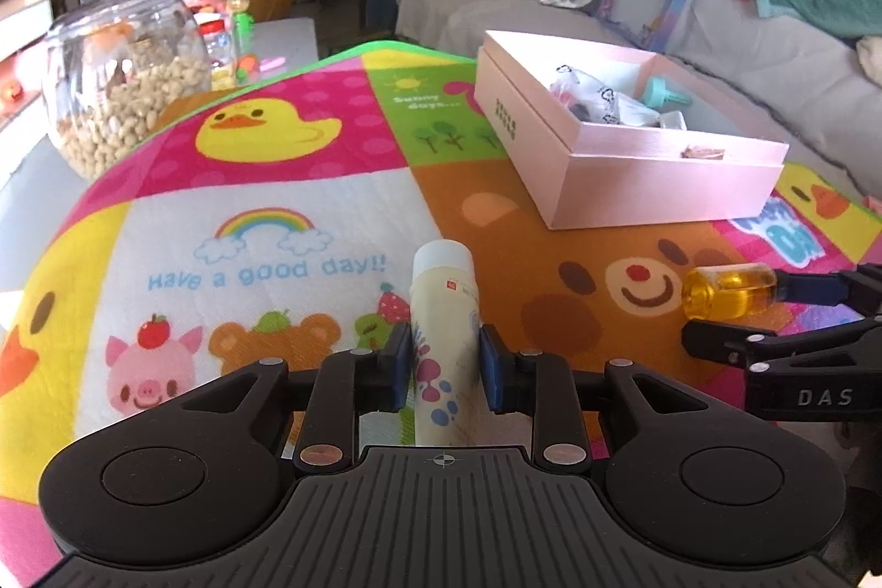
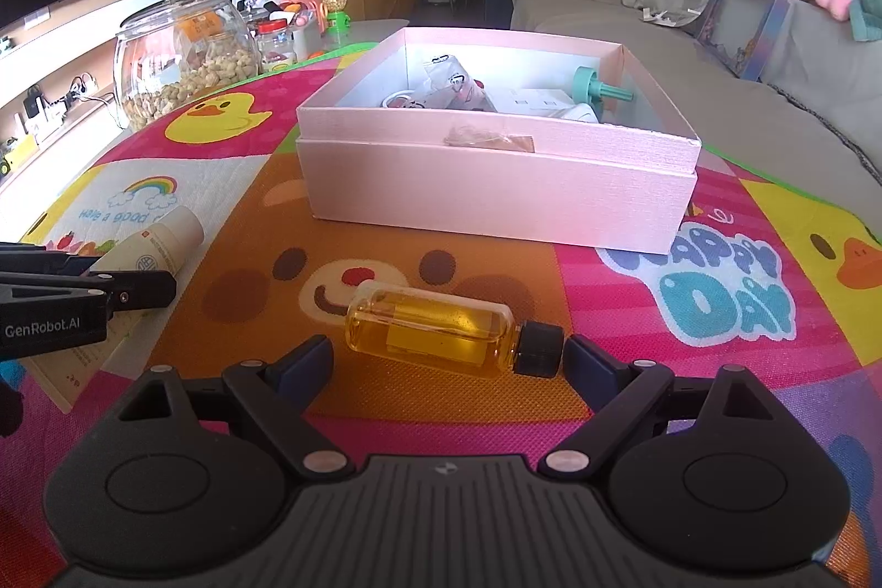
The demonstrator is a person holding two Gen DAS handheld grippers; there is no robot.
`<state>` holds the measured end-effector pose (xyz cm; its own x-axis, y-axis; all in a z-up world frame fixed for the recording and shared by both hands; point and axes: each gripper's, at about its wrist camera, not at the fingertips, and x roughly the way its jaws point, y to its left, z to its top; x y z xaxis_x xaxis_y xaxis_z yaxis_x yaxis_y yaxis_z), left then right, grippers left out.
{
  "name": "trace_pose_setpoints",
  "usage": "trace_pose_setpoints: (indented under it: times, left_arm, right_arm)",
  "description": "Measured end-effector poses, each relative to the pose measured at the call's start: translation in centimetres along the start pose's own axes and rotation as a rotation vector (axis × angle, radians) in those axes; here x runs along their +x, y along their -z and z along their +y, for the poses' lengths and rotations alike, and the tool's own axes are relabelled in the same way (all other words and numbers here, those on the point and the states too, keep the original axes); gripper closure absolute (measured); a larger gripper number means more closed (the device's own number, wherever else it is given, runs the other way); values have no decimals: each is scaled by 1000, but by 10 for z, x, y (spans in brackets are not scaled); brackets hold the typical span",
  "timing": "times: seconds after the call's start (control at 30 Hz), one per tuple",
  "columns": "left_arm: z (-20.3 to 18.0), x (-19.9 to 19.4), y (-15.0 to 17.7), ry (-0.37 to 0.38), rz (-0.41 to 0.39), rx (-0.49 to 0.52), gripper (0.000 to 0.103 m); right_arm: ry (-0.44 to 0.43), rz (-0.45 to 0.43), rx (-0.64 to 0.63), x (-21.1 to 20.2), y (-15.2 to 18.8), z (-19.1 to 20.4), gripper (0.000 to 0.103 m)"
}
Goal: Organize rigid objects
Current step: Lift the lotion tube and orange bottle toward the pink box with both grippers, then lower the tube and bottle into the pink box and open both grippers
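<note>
A cream tube with a white cap lies on the cartoon mat, and my left gripper is shut on its body. The tube also shows in the right wrist view, beside the left gripper's fingers. A small glass bottle of yellow liquid with a black cap lies on its side on the mat. My right gripper is open, its fingers on either side of the bottle, which also shows in the left wrist view. An open pink box holding small items stands beyond.
A glass jar of nuts stands at the mat's far left with small jars and toys behind it. A grey sofa with cushions and plush toys runs along the right. A teal plug-like piece lies in the box.
</note>
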<state>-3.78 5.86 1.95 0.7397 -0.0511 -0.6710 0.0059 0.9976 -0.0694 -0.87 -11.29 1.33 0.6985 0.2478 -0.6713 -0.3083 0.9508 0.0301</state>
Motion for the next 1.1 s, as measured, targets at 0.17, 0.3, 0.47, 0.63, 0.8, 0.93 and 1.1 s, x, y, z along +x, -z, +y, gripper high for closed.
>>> trace_pose_setpoints:
  times: [0.17,0.3,0.47,0.63,0.8,0.93,1.1]
  left_arm:
    - [2,0,1,29,-7,-23,74]
    - [3,-8,8,68,-6,-24,74]
    - [-8,-26,25,126,2,54,74]
    - [-24,-49,31,237,-9,89,74]
    - [-39,-74,-13,311,-125,110,74]
    - [-57,-84,-65,299,-254,169,74]
    - [-81,-63,-136,301,-328,160,74]
  right_arm:
    - [26,7,28,9,-11,3,15]
    - [36,20,22,11,-18,6,22]
    - [19,23,-54,-12,-11,8,22]
    - [17,-14,-108,-53,-6,0,22]
    - [58,-189,-120,-108,-33,-13,22]
    - [92,-344,-96,-144,-66,-26,22]
    - [148,-451,-42,-167,-90,-48,22]
